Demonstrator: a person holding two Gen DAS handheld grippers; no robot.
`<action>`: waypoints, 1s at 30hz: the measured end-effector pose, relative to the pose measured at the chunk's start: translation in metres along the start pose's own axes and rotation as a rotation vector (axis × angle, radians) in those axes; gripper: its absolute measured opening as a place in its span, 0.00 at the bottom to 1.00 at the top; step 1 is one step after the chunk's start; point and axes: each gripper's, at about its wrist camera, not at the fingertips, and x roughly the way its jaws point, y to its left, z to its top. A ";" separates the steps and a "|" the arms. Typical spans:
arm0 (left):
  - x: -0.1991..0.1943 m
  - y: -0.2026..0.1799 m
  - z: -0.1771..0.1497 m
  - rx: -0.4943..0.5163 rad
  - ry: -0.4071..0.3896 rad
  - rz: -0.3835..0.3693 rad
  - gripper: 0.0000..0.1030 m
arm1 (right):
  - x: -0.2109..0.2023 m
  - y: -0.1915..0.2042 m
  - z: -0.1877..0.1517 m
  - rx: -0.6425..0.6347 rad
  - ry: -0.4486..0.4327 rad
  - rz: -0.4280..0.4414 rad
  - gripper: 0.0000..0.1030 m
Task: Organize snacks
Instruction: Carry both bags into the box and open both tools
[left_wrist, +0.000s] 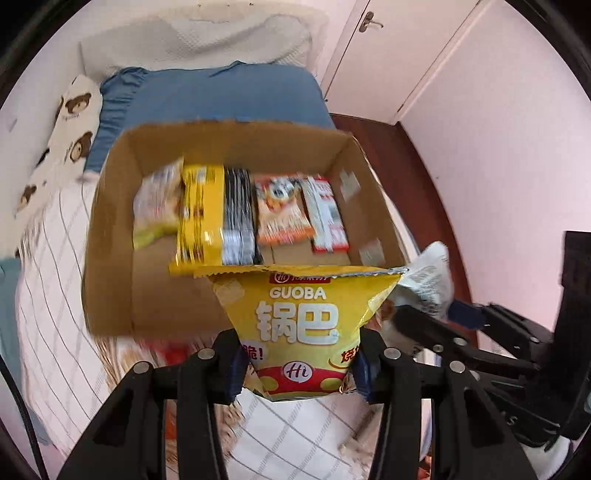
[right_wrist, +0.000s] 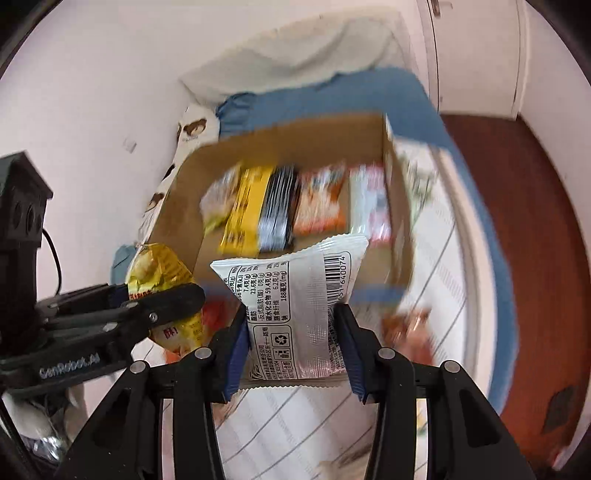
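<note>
My left gripper (left_wrist: 297, 373) is shut on a yellow Guoba snack bag (left_wrist: 299, 317) and holds it up in front of an open cardboard box (left_wrist: 110, 236) on the bed. My right gripper (right_wrist: 293, 350) is shut on a white snack packet (right_wrist: 291, 310) with a barcode, held just before the same box (right_wrist: 177, 206). Several snack packs stand in a row inside the box (left_wrist: 240, 214). The right gripper and its white packet (left_wrist: 424, 280) show at the right of the left wrist view. The left gripper with the yellow bag (right_wrist: 162, 273) shows at the left of the right wrist view.
The box rests on a bed with a white checked sheet (left_wrist: 288, 435), a blue pillow (left_wrist: 214, 96) and a bear-print pillow (left_wrist: 70, 125) behind it. A red snack pack (right_wrist: 410, 328) lies on the sheet right of the box. Dark wooden floor (right_wrist: 517, 221) and a door (left_wrist: 373, 55) lie to the right.
</note>
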 end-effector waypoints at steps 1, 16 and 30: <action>0.008 0.002 0.012 -0.003 0.011 0.005 0.42 | 0.002 -0.003 0.012 -0.004 -0.004 -0.014 0.46; 0.116 0.021 0.062 -0.022 0.291 0.068 0.44 | 0.089 -0.034 0.066 0.029 0.182 -0.083 0.47; 0.102 0.046 0.051 -0.083 0.231 0.140 0.86 | 0.096 -0.037 0.065 0.086 0.219 -0.124 0.92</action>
